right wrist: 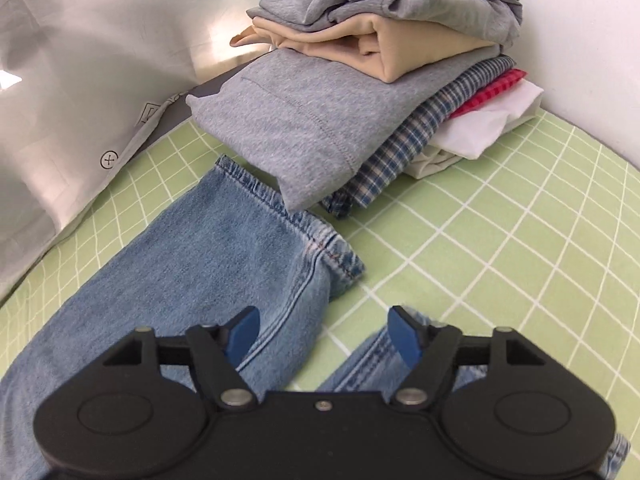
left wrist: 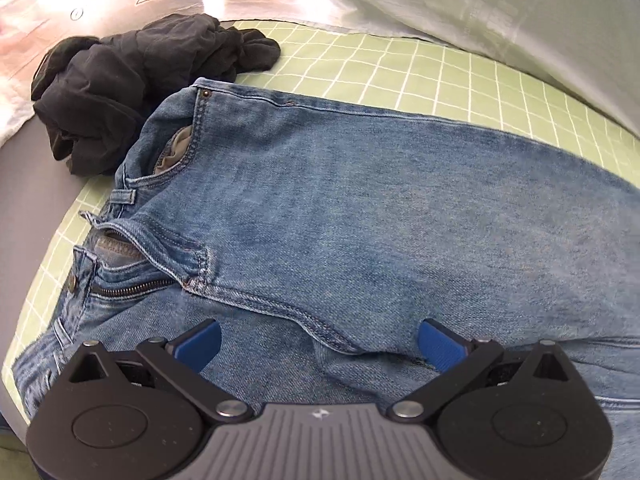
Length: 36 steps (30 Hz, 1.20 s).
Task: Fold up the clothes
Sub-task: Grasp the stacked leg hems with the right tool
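Blue jeans (left wrist: 360,208) lie spread flat on a green checked sheet (left wrist: 420,68), waistband and open zipper (left wrist: 120,292) to the left. My left gripper (left wrist: 320,340) hovers open over the crotch seam, its blue pads wide apart with nothing between them. In the right wrist view the jeans' leg (right wrist: 192,256) runs toward its hem (right wrist: 288,216), and a second leg end (right wrist: 360,364) lies under the gripper. My right gripper (right wrist: 324,332) stands open above the gap between the two legs, holding nothing.
A crumpled black garment (left wrist: 132,80) sits beside the waistband. A pile of folded clothes (right wrist: 360,92) stands just past the leg hem. A white pillow with a carrot print (left wrist: 512,8) and white bedding (right wrist: 72,100) border the sheet.
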Tool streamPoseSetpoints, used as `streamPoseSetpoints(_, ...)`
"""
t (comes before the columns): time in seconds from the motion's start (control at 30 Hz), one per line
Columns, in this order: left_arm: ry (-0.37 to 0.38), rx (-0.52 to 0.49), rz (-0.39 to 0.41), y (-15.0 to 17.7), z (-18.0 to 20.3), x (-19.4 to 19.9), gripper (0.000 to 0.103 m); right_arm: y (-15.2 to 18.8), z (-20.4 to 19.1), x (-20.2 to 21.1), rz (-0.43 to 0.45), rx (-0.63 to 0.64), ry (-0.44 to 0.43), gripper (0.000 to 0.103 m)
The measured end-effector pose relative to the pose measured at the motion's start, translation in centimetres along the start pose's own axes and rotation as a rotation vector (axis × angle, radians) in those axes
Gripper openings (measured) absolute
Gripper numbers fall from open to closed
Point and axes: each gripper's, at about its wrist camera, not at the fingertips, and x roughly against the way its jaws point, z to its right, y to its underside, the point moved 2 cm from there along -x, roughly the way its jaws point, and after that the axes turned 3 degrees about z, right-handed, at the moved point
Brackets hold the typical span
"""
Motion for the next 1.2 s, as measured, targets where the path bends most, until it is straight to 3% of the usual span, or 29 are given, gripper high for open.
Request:
streamPoseSetpoints(0.1, 0.085, 0.077, 0.027, 0.5, -1.0, 1.2, 0.103, 2.4, 1.3, 2.5, -0.027, -0.034, -0.049, 0.095)
streamPoseSetpoints(0.2, 0.090, 0.087, 0.083, 1.1, -1.5, 2.9, 0.103, 5.3, 2.8, 5.7, -0.015, -0.044, -0.074, 0.102)
streamPoseSetpoints(0.3, 0.099, 0.080, 0.128, 2.0, -1.8, 4.6, 0.103, 7.9, 5.2, 8.5, -0.002, -0.082, -0.082, 0.102)
streamPoseSetpoints(0.53, 0.187, 0.050, 0.177, 4.9, -2.7, 8.0, 0.103, 12.2, 12.2, 12.1, -0.038, -0.342, -0.127, 0.102)
streamPoseSetpoints(0.7, 0.212, 0.063, 0.195, 6.5, -2.6, 9.3, 0.103, 14.6, 15.3, 12.7, -0.104, -0.506, -0.186, 0.097)
streamPoseSetpoints(0.87, 0.217, 0.092, 0.186, 7.7, -2.4, 9.7, 0.102, 15.0, 16.2, 12.6, -0.100, -0.563, -0.238, 0.096)
streamPoseSetpoints(1.0, 0.208, 0.105, 0.184, 8.5, -2.4, 9.9, 0.099, 15.1, 16.5, 11.8, -0.112, -0.635, -0.298, 0.082)
streamPoseSetpoints(1.13, 0.212, 0.142, 0.176, 8.8, -2.9, 10.1, 0.092, 15.3, 16.8, 10.8, -0.126, -0.716, -0.365, 0.080)
streamPoseSetpoints(1.2, 0.223, 0.162, 0.174, 9.1, -3.3, 10.3, 0.090, 15.4, 16.9, 10.3, -0.134, -0.756, -0.398, 0.074)
